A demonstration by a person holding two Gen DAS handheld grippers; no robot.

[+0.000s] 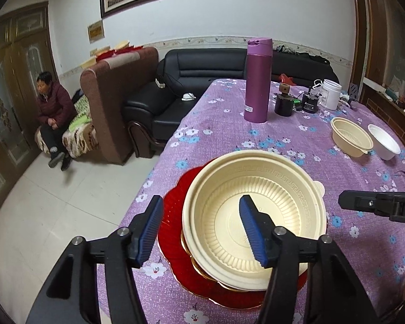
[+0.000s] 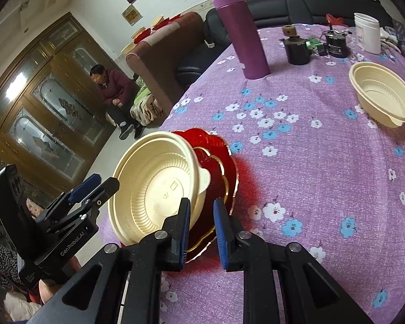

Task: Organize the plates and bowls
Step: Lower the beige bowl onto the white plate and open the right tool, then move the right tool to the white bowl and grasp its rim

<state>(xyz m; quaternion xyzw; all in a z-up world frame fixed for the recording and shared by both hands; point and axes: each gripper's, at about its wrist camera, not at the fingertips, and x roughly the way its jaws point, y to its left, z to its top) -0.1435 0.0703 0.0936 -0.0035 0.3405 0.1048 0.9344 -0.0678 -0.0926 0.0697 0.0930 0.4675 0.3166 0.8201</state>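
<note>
Left gripper [image 1: 199, 229], jaws wide, straddles the cream bowl [image 1: 253, 216]'s near rim on red plates [image 1: 172, 232]; right gripper [image 2: 201, 233], part-open, holds nothing. Centring the bowl should steady the stack.

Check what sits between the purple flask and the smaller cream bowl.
Nothing: in the right wrist view, only bare floral tablecloth separates the purple flask from the smaller cream bowl.

Cream ribbed bowl [image 1: 256, 216], red plate [image 1: 172, 216], purple floral tablecloth [image 1: 218, 124].
</note>
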